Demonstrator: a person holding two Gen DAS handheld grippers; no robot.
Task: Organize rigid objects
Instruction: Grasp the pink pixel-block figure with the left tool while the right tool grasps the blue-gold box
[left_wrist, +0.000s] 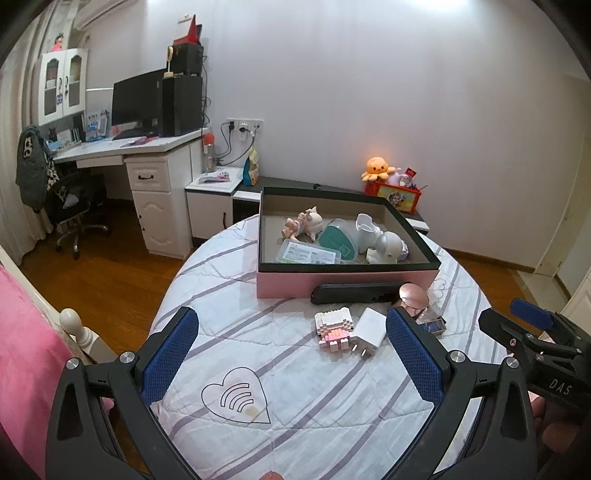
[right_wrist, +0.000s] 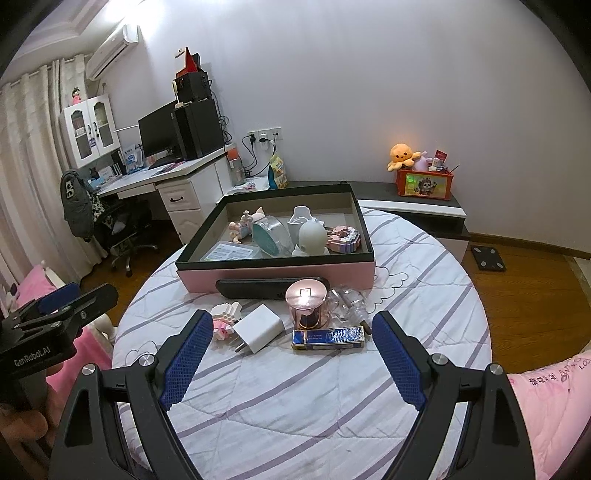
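I am holding both claws low over the near end of the bed with its white quilt striped in lilac (right_wrist: 295, 406), each aimed forward and down. My right claw (right_wrist: 291, 354) is standing wide apart with nothing between its blue pads, and my left claw (left_wrist: 291, 354) is likewise spread and empty.

Just beyond my right claw's tips the loose pieces are lying in a cluster: a flat dark-blue rectangular box (right_wrist: 328, 339) nearest, a white square plug-in charger (right_wrist: 258, 328) to its left, and a small pink-and-white brick-built figure (right_wrist: 225, 317) left of that. Behind the blue box a rose-gold metal cup with a shiny lid (right_wrist: 306, 302) is standing upright, with something of clear glass or plastic (right_wrist: 351, 304) at its right; I cannot tell what it is. Farther on, a long black bar-shaped case (right_wrist: 273, 288) is lying against the near wall of the shallow pink box with a dark rim (right_wrist: 277, 277), which is already holding several toys.

I judge the blue box the easiest next pick. I should be closing across its narrow width, coming down squarely so the pads are not nudging the cup behind it, then lifting clear of the rim before lowering into the bare near-left corner.
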